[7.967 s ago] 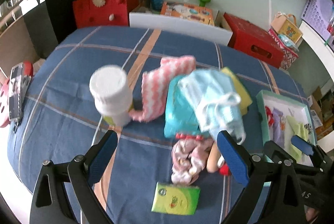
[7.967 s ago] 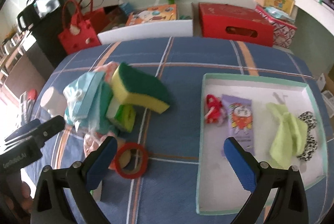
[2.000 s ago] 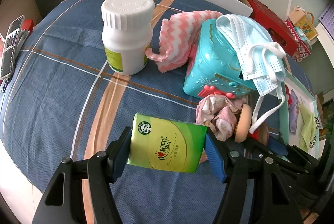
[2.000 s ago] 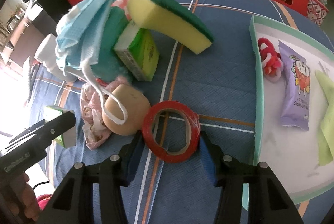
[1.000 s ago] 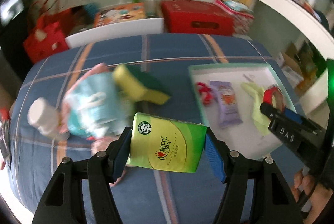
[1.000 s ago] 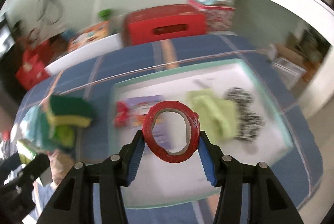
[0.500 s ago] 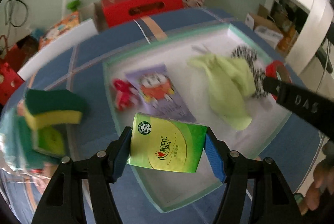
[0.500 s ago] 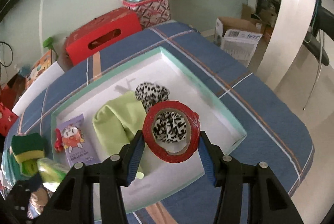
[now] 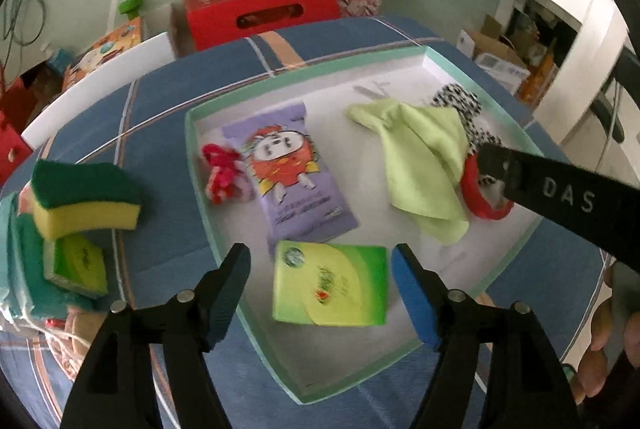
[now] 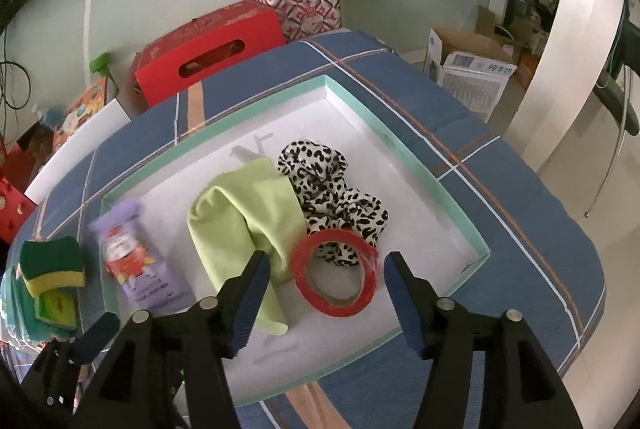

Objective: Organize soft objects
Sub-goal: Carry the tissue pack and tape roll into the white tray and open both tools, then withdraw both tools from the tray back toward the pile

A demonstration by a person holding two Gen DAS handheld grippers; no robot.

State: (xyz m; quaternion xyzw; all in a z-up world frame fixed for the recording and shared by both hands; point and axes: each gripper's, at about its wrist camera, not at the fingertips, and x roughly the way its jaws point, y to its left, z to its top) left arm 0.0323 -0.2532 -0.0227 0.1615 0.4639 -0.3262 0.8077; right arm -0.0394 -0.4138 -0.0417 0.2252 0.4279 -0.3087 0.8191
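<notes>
My left gripper [image 9: 320,289] is open above a green tissue pack [image 9: 331,284] that lies in the near part of the white tray [image 9: 208,225]. My right gripper [image 10: 322,297] is open above a red tape roll [image 10: 334,273] that lies in the tray [image 10: 460,205] against a leopard-print scrunchie [image 10: 332,185]. A light green cloth [image 10: 244,213], a purple packet [image 9: 288,173] and a red hair tie [image 9: 222,171] also lie in the tray. A yellow-green sponge [image 9: 84,201] sits left of the tray on the blue cloth.
A second green tissue pack [image 9: 76,265] and a teal box [image 9: 24,269] sit under the sponge at the left. A red box [image 10: 208,49] and patterned boxes [image 10: 296,5] stand behind the table. A cardboard box [image 10: 472,69] is on the floor at right.
Both grippers have opened. The green tissue pack has dropped from my left gripper into the tray, and the red tape roll from my right gripper.
</notes>
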